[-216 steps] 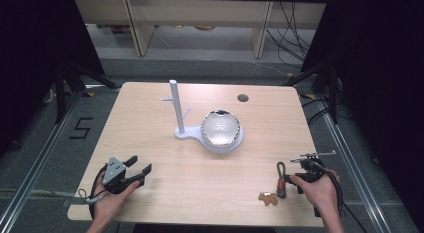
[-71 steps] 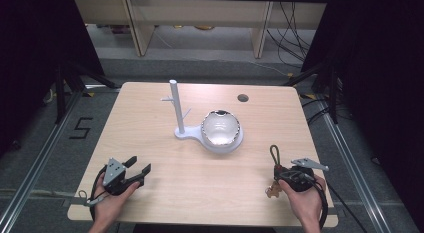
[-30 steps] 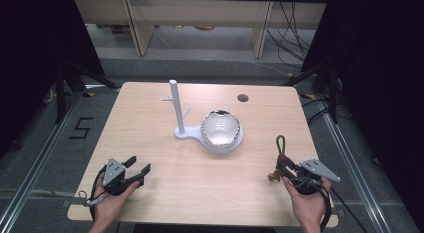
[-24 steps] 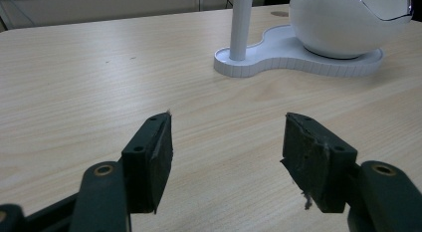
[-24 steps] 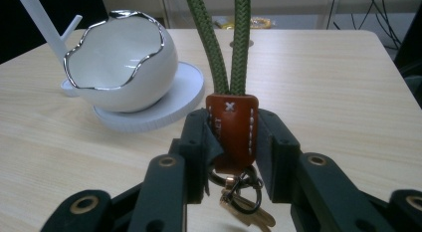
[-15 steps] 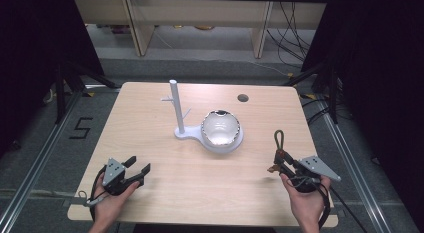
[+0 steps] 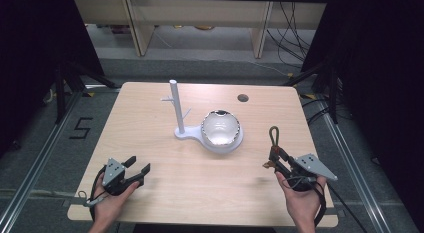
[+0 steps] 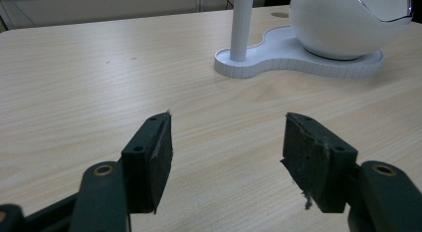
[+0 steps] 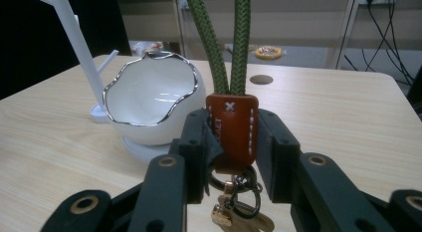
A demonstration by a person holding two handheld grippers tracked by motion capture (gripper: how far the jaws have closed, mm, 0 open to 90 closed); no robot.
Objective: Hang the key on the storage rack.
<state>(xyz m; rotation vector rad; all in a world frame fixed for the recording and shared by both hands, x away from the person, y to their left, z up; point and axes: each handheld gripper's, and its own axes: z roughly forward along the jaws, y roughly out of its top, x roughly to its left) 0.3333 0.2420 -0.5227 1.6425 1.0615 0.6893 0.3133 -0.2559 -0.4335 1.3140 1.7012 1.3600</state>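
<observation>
Tongs in the person's right hand [image 7: 300, 195] gripped a keychain at the near right of the pale wood-grain table [image 7: 150, 118], the right tongs [image 9: 233, 142] closed on its stitched brown leather tab [image 9: 232, 127]. The right gripper view showed white stitching and a small cross mark on the leather, with lettering down one edge too small to read; a braided green cord loop [image 9: 224, 43] rose from the tab, and dark metal rings and a brass-coloured key [image 9: 244, 219] hung below it. From the high view the keychain [image 7: 273, 148] appeared as a dark loop standing up from the jaws, its colours lost.

At the near left, the left hand [image 7: 107, 203] held the left tongs [image 7: 138, 169] low over the table, its jaws spread wide with nothing between them. The left gripper view showed worn, frayed black pads [image 8: 318, 167] above bare wood.

Farther back, near the table's middle, stood a glossy white egg-shaped bowl [image 7: 221, 130] with a wavy silver rim, on a ribbed white base [image 8: 298, 62] shared with a slim white branched post [image 7: 175, 105]. A round hole [image 7: 243, 98] sat in the far tabletop. A "5" [image 7: 80, 128] was marked on the grey floor at left.
</observation>
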